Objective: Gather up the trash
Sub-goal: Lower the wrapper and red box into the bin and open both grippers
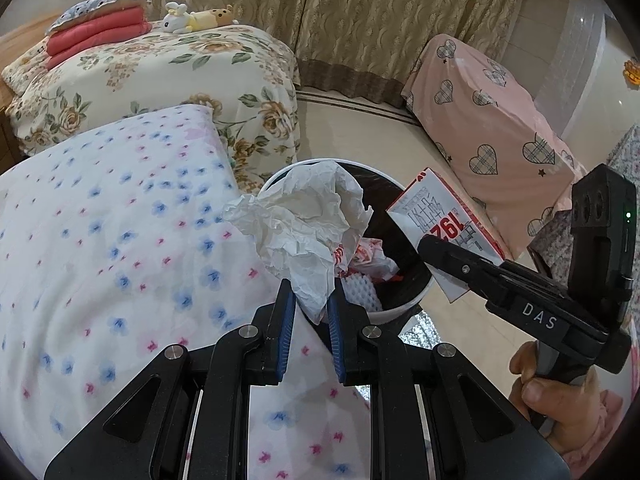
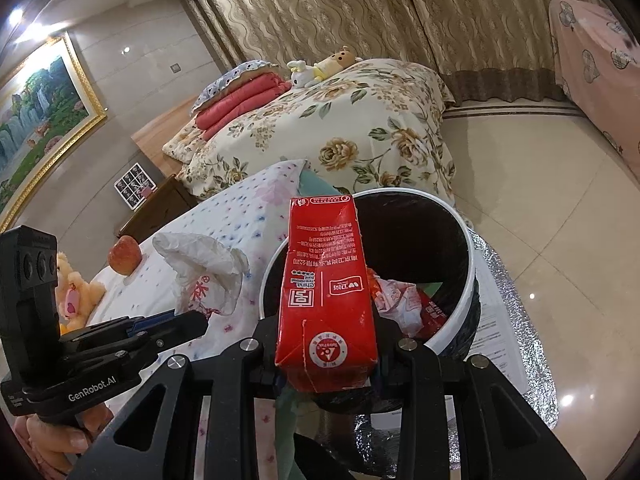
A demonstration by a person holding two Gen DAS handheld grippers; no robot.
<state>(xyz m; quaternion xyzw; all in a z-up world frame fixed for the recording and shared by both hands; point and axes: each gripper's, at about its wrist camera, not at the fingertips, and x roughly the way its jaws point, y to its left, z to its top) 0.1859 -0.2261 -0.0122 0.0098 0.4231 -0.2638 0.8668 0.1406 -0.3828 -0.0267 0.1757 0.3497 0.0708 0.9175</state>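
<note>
Over a trash bin [image 1: 404,308] already holding wrappers, the left claw [image 1: 312,304] grips crumpled paper [image 1: 304,224] and the right claw [image 2: 326,364] clamps a red carton [image 2: 326,280], neither yet dropped.

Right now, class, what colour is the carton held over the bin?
Red carton with white print; right wrist view.

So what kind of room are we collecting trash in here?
Most likely a bedroom: a bed with a floral quilt, folded red blankets and plush toys on it, plus floor-length curtains behind.
</note>
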